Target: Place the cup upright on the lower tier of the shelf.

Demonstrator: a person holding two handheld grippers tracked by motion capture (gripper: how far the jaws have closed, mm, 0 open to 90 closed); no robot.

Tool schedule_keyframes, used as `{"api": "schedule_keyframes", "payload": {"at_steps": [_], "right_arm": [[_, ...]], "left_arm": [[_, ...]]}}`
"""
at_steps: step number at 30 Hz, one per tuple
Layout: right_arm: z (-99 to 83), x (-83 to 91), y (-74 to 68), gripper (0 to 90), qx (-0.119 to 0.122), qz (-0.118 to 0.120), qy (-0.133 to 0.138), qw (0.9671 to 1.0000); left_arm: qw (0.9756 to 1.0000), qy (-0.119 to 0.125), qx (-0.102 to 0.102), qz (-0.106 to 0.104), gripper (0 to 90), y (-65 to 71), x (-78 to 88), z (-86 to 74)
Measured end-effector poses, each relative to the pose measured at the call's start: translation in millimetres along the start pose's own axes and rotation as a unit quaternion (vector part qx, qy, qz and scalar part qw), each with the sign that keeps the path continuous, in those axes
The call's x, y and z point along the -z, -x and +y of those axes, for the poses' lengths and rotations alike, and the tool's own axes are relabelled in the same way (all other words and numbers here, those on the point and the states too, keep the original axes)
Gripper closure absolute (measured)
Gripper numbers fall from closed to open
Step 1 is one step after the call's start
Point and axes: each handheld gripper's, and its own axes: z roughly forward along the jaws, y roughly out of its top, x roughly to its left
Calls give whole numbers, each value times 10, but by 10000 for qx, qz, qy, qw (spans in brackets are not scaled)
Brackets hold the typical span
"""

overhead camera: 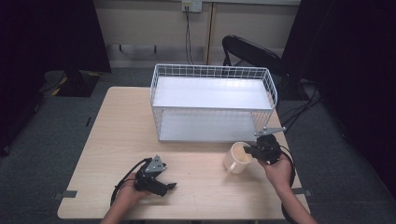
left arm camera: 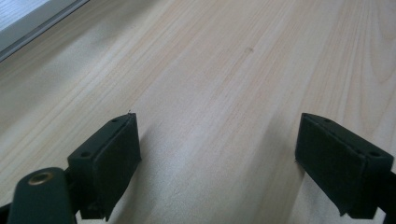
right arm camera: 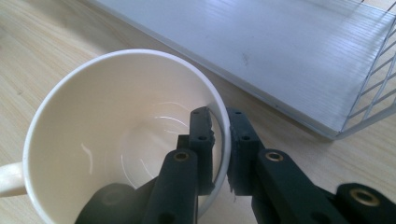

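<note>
**Right gripper clamps the rim of the cream mug beside the wire rack**

The right gripper (overhead camera: 250, 150) is closed on the wall of the cream mug (overhead camera: 237, 157). In the right gripper view one jaw stands inside the mug (right arm camera: 126, 135) and the other outside, and both pads press on the rim at about 4 o'clock of the opening. The mug stands upright on the wooden table (overhead camera: 116, 135), and its handle (right arm camera: 9, 179) points to 9 o'clock in that view. In the high view the mug is at about 4 o'clock from the table centre, near the front right corner of the white wire rack (overhead camera: 212, 100).

The rack is the nearest obstacle: its lower shelf (right arm camera: 261, 51) lies just beside the mug, at 1 o'clock from it in the right gripper view, but the two do not touch. The wire side of the rack (right arm camera: 373, 88) rises at 3 o'clock.

The left gripper (overhead camera: 170, 185) lies low over the table at about 7 o'clock from the centre, well apart from the mug. Its jaws stand wide apart with only bare wood (left arm camera: 219, 93) between them. Behind the table there is a dark chair (overhead camera: 252, 51) on the grey floor.
</note>
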Motion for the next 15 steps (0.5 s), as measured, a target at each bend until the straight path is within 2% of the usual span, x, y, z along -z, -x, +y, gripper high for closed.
{"api": "schedule_keyframes", "payload": {"at_steps": [15], "right_arm": [[79, -46, -36, 832, 76, 11, -71, 9999]], "left_arm": [[10000, -1, 0, -2, 136, 0, 0, 0]]}}
